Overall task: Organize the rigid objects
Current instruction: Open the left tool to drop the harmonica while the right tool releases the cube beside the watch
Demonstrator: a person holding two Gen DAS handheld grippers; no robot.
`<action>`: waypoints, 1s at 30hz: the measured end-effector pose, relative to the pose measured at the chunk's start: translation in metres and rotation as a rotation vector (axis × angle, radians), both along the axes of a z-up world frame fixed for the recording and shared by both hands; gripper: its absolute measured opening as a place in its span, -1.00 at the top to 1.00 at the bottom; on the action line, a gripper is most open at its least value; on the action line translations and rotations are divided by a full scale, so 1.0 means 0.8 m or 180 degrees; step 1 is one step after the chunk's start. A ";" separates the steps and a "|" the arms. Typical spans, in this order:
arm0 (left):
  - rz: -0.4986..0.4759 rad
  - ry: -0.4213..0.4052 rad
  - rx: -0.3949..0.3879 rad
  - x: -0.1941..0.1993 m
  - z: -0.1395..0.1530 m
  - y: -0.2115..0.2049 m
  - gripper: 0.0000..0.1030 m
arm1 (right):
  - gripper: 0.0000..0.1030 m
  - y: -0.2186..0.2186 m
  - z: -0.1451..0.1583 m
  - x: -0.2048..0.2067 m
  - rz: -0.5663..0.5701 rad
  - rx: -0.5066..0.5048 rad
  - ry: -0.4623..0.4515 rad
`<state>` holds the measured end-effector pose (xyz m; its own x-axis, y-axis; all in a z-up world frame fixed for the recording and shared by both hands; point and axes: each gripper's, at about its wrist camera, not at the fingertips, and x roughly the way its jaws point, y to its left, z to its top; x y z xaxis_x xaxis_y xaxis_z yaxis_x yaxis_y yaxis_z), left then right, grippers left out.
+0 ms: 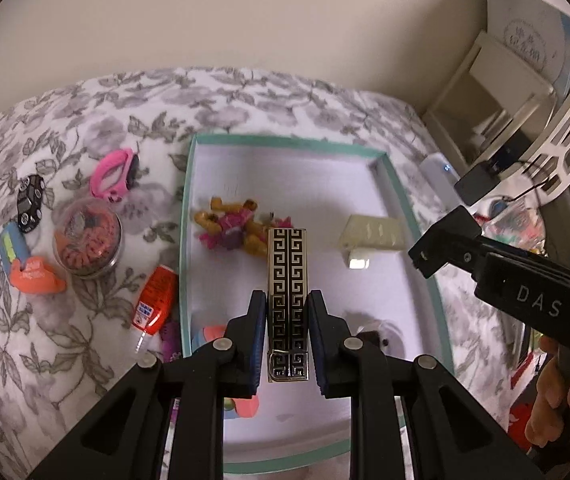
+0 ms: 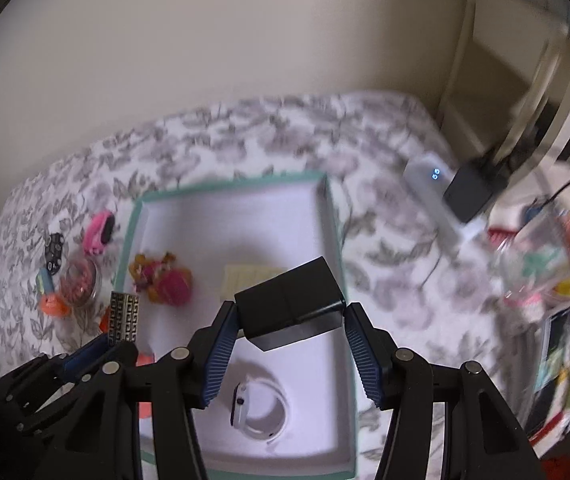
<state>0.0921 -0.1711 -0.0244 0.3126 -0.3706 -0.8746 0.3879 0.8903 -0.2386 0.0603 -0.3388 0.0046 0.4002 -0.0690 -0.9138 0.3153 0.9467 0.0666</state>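
Observation:
My left gripper [image 1: 287, 300] is shut on a long black-and-gold patterned case [image 1: 287, 280], held above the teal-rimmed white tray [image 1: 405, 208]. The case and the left gripper also show at lower left in the right wrist view [image 2: 124, 317]. My right gripper [image 2: 289, 316] is shut on a black box [image 2: 291, 304], held above the same tray [image 2: 335, 248]; the box also shows in the left wrist view [image 1: 443, 240]. In the tray lie a pink-and-yellow toy figure [image 1: 233, 226], a cream plastic piece [image 1: 369, 232] and a white smartwatch [image 2: 259, 404].
On the floral bedspread left of the tray lie a pink watch [image 1: 115, 174], a round clear box of hair ties [image 1: 88, 238], an orange-and-blue toy [image 1: 25, 264], a red tube [image 1: 157, 296] and a black piece [image 1: 30, 200]. A white device [image 2: 437, 196] and cluttered shelves are at right.

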 end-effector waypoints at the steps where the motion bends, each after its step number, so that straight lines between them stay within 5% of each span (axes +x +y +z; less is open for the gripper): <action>1: 0.0001 0.0029 0.0022 0.001 -0.005 0.000 0.58 | -0.13 -0.001 -0.006 0.000 -0.0008 0.0024 0.0044; 30: -0.0008 0.0282 0.0243 0.002 -0.050 -0.006 0.58 | -0.14 0.030 -0.071 0.015 0.0290 -0.0031 0.0546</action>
